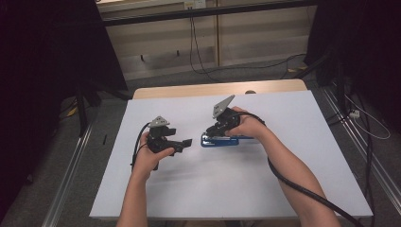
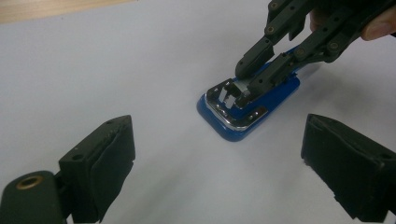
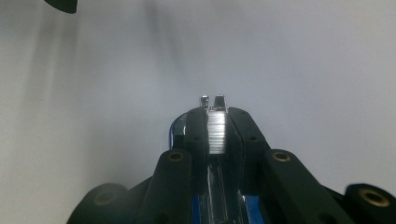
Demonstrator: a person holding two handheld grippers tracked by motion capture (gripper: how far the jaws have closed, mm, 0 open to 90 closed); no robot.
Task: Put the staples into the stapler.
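Right gripper [image 1: 211, 128] clamped on the staple strip [image 3: 216, 131] in the blue stapler [image 2: 246, 103] — we're aligned with its long axis. Left gripper [image 2: 217, 168] slack, stapler just ahead — right's nearer.

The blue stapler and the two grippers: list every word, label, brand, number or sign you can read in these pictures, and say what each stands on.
None can be read.
Blue stapler: plain blue base and bare metal, no lettering visible.
Right gripper, closed on the stapler's metal strip: no markings.
Left gripper: no markings.
White table: blank.
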